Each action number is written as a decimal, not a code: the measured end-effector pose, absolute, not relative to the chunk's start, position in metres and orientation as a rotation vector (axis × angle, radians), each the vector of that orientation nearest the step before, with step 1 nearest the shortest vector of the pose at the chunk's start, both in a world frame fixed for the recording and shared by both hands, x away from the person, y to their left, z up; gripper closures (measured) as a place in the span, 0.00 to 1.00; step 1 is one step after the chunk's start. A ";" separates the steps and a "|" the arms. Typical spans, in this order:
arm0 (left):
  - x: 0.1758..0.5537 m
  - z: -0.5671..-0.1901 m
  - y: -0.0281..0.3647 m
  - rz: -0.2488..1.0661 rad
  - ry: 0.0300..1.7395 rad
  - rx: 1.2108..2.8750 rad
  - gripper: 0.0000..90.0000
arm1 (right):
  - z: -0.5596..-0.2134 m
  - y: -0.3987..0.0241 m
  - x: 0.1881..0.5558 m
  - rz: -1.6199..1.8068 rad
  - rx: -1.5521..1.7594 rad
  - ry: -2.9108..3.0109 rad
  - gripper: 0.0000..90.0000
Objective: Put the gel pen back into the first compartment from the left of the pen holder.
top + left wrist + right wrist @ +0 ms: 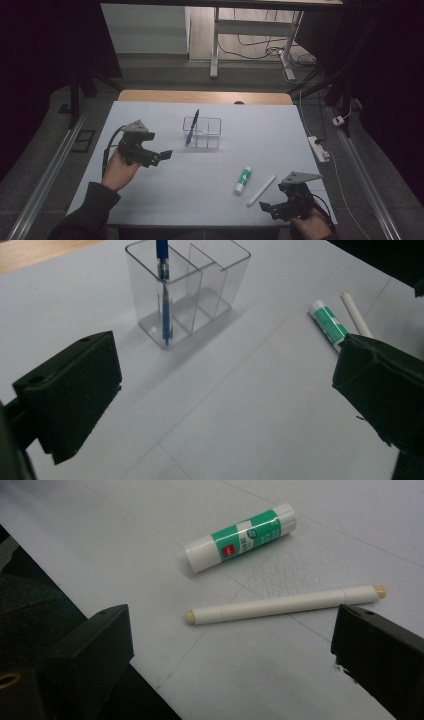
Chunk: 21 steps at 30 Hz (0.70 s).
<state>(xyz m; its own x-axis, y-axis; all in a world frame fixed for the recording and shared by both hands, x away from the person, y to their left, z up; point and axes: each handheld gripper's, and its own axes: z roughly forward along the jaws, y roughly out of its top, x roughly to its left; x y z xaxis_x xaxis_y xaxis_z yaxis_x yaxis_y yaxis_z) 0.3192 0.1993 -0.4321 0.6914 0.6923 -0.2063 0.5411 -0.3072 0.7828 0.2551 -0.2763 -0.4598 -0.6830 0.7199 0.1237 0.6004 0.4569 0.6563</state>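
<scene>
A clear plastic organizer (202, 132) with several compartments stands at the middle of the white-covered table (165, 200). A blue pen (192, 127) stands tilted in its left compartment, also seen as the blue pen (163, 295) inside the organizer (200, 290). A green-and-white glue stick (243, 180) and a white marker (261, 190) lie at the front right. My left gripper (159, 158) hovers left of the organizer, open and empty (227, 370). My right gripper (270, 209) sits at the table's front right edge, open, with the marker (285, 604) and glue stick (240, 536) lying ahead of its jaws (232, 630).
A white power strip (319, 148) lies on the floor off the table's right edge. A wooden strip (200, 96) shows at the table's far edge. Metal rails (45, 185) run along both sides. A desk frame (215, 55) and cables stand beyond.
</scene>
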 end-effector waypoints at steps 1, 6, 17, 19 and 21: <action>0.314 -0.433 0.202 0.202 0.950 1.988 0.00 | -0.460 -0.276 0.255 1.034 1.158 2.531 0.03; 0.291 -0.437 0.212 0.186 0.968 1.986 0.00 | -0.460 -0.276 0.255 1.034 1.160 2.532 0.03; 0.245 -0.452 0.240 0.175 1.071 1.947 0.00 | -0.459 -0.276 0.255 1.034 1.152 2.531 0.03; 0.236 -0.456 0.245 0.168 1.098 1.947 0.00 | -0.459 -0.276 0.255 1.033 1.152 2.530 0.03; 0.227 -0.460 0.251 0.165 1.119 1.946 0.00 | -0.460 -0.276 0.255 1.035 1.153 2.529 0.03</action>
